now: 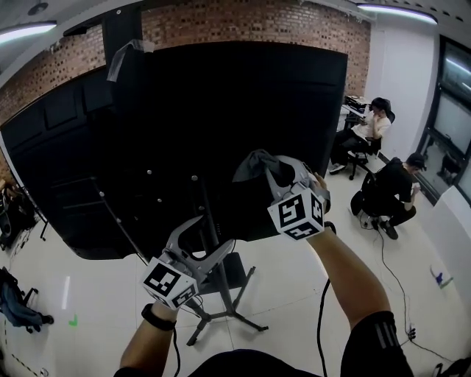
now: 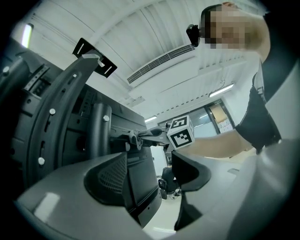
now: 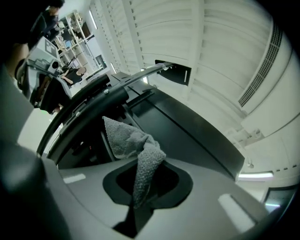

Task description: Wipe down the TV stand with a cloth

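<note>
A large black TV (image 1: 184,132) shows me its back on a black TV stand (image 1: 221,294) with splayed legs. High against the TV's rear panel, my right gripper (image 1: 276,173) is shut on a grey cloth (image 1: 259,163). In the right gripper view the cloth (image 3: 131,140) hangs bunched out of the jaws (image 3: 140,187) in front of the black panel. Lower down, my left gripper (image 1: 210,239) is open beside the stand's pole (image 1: 208,213). In the left gripper view a black stand part (image 2: 140,183) sits between the jaws against one pad, with a gap to the other.
Two people (image 1: 368,132) (image 1: 394,195) sit at the back right. A cable (image 1: 390,272) runs over the white floor on the right. A dark bag (image 1: 18,305) lies at the left edge. A brick wall (image 1: 257,18) stands behind the TV.
</note>
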Available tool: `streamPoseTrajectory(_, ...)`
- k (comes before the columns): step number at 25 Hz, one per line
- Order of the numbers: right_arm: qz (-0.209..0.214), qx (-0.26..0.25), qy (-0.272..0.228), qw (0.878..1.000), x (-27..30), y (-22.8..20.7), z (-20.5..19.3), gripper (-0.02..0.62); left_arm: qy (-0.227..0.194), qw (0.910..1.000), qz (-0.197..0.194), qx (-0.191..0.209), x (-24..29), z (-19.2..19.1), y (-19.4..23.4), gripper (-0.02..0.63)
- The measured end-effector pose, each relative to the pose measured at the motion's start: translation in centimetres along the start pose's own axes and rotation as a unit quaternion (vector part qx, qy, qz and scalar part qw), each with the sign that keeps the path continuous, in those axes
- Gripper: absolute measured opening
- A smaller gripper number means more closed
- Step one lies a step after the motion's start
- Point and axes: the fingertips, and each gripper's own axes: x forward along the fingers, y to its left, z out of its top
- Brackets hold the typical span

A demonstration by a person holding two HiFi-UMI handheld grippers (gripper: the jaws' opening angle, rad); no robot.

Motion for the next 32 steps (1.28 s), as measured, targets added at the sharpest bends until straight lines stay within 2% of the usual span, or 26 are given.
streamPoseTrajectory(6,-0.023,0.034,0.027,0.999,-1.2,-2.9,-3.6,0.034,0.005,0.9999,-0.011,-0.004,1.7,-0.8,-1.1,0.322)
streamPoseTrajectory(9,-0.027,0.042,0.021,0.999,-1.9,-3.4,-3.7,0.032,0.006,0.9999,-0.011,-0.006,1.9,-1.0,-1.3,0.321)
streamPoseTrajectory(14,-0.001,0.062,-0.049,0.997,-2.9,-1.5,0.3,0.032,0.004,1.0,-0.001,-0.005,1.3,-1.0,-0.6,0.321)
streamPoseTrajectory(19,0.05,0.076,-0.103,0.991,-2.6,3.6,4.5,0.032,0.0,0.9999,0.016,-0.003,0.1,-0.7,0.1,0.321)
streamPoseTrajectory(26,0.1,0.036,-0.077,0.991,1.2,10.6,4.5,0.032,0.011,0.9995,0.028,-0.005,-1.1,-1.5,0.5,0.321)
streamPoseTrajectory(32,0.087,-0.008,-0.06,0.994,1.9,10.7,3.5,0.032,0.02,0.9993,0.03,-0.008,-1.2,-2.1,0.6,0.322)
